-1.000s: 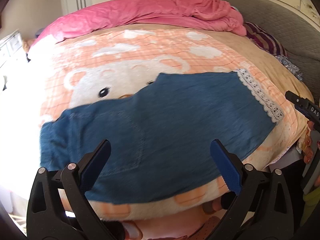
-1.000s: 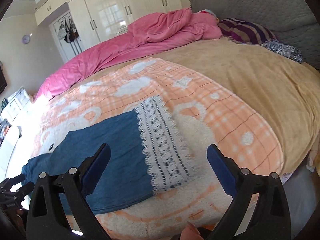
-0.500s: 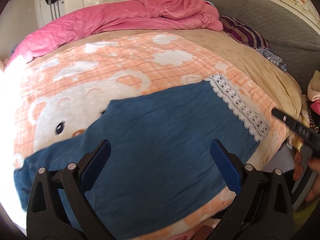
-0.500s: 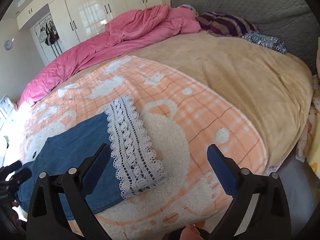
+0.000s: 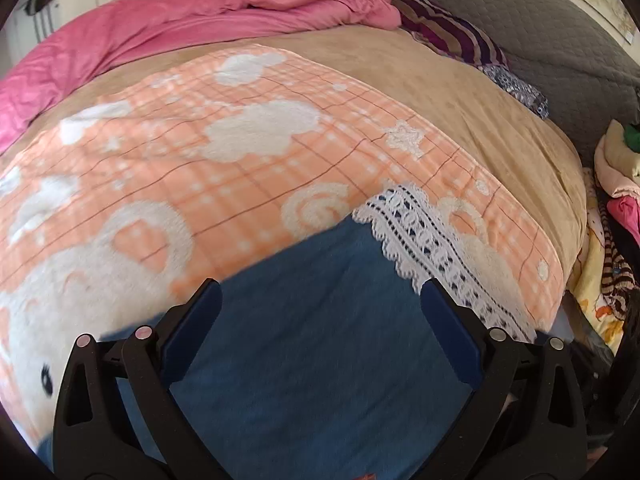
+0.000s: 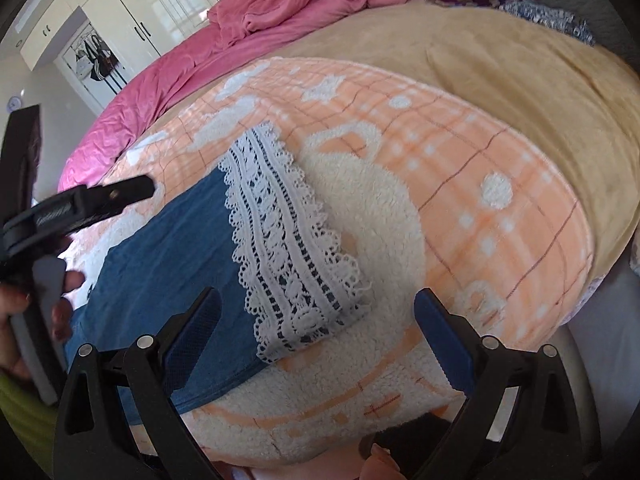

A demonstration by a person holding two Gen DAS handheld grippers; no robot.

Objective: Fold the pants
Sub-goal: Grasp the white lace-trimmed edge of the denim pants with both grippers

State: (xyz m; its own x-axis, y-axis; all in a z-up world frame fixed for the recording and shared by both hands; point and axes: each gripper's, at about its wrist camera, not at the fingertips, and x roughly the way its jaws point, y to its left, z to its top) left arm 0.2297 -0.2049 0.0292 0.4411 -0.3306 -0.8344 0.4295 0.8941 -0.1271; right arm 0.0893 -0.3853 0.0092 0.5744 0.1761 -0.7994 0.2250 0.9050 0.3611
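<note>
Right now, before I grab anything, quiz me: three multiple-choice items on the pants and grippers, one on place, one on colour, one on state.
1. The pants lie on:
A. orange bear blanket
B. pink duvet
C. grey headboard

2. The lace trim is:
A. black
B. white
C. pink

3. The right gripper is:
A. shut on the trim
B. shut on the blanket
C. open, holding nothing

Key: A, the orange bear blanket shows around the denim; B, the lace reads white; C, its fingers stand wide apart, as do the left gripper's.

Ahead of the claws, the bed [image 5: 500, 128] carries an orange blanket [image 5: 248, 184], with pants [image 5: 312, 360] and pink duvet [image 5: 192, 12] beyond.
</note>
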